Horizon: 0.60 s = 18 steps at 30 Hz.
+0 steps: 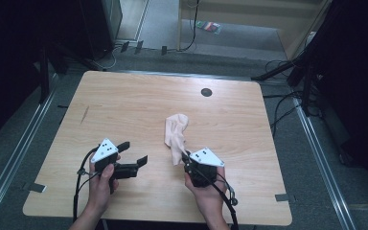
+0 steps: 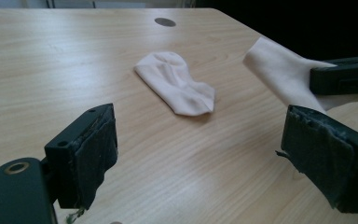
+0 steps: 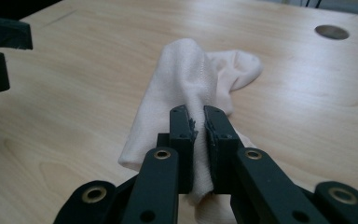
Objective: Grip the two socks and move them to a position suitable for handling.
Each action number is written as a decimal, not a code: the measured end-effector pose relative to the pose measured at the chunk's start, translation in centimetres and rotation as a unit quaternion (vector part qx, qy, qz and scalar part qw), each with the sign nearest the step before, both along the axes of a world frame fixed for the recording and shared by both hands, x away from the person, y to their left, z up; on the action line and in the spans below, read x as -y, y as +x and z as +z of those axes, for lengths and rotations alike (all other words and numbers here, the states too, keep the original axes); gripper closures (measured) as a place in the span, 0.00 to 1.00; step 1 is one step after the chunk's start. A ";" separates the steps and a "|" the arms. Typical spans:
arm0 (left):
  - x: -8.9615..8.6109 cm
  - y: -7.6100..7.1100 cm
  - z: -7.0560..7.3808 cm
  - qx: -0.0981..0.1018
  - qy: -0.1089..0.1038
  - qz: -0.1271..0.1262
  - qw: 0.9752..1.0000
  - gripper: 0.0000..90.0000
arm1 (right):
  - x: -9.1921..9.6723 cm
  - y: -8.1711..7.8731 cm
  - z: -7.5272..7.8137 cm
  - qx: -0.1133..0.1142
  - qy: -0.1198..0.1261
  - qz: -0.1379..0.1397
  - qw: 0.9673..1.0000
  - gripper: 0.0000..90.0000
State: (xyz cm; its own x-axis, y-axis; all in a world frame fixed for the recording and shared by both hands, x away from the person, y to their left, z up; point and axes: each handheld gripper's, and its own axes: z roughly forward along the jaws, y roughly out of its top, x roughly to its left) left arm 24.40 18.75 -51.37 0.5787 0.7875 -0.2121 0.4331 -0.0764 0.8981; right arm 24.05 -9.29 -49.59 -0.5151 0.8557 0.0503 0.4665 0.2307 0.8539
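Clearly, from the high view, your right gripper [image 1: 188,158] has its fingers clenched on the near end of a pale sock [image 1: 176,135], which trails away from you across the middle of the tabletop [image 1: 124,100], while your left gripper [image 1: 133,154] hangs just off to the side with its fingers released and nothing between them. The risk here, as I judge it, is that the grip takes only a thin edge of fabric, so a quick lift or a sideways pull could let the sock slip free and drop in a heap. In the left gripper view, the far part of the sock [image 2: 179,84] lies flat on the wood and the near part rises toward the right gripper's fingers [image 2: 342,77] at the right edge; your own two fingers [image 2: 91,154] stand wide apart, well short of the cloth. If you bring them in too low, they could scrape the tabletop or push the sock away rather than catch it. In the right gripper view, the fingers [image 3: 182,140] pinch a bunched fold of the sock [image 3: 186,79] close to its edge, and the fabric is creased lengthwise, so a second grasp might seize both layers together and leave it folded.
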 end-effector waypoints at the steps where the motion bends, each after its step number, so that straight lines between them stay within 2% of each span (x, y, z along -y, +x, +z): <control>1: 0.2 -0.2 -0.6 -0.003 0.004 -0.008 1.000 0.12 | -0.2 -0.1 -0.3 -0.004 -0.001 0.003 1.000 0.93; 4: 0.3 -0.3 -1.2 -0.011 0.006 -0.016 1.000 0.12 | -0.9 -0.4 -1.4 -0.013 -0.011 0.015 1.000 0.93; 9: 0.8 -0.6 -1.5 -0.014 0.009 -0.024 1.000 0.13 | -2.1 -0.9 -2.8 -0.029 -0.022 0.033 0.999 0.93; 12: 1.1 -0.6 -1.6 -0.018 0.017 -0.028 0.999 0.13 | -2.4 -0.9 -3.4 -0.035 -0.026 0.038 0.998 0.91; 13: 1.1 -0.6 -1.7 -0.019 0.020 -0.028 0.999 0.13 | -2.5 -1.0 -3.6 -0.041 -0.025 0.040 0.998 0.87; 14: 1.1 -0.6 -1.7 -0.020 0.020 -0.027 0.999 0.13 | -2.3 -0.8 -3.6 -0.046 -0.019 0.049 0.998 0.68; 15: 1.0 -0.6 -1.7 -0.020 0.021 -0.025 0.999 0.13 | -2.0 -0.7 -3.3 -0.040 -0.009 0.041 0.998 0.62; 16: 1.0 -0.6 -1.7 -0.020 0.021 -0.025 0.999 0.13 | -2.0 -0.7 -3.3 -0.040 -0.009 0.041 0.998 0.62; 18: 0.8 -0.6 -1.7 -0.020 0.018 -0.023 0.999 0.13 | -0.8 -0.4 -2.4 -0.033 0.021 0.024 0.999 0.62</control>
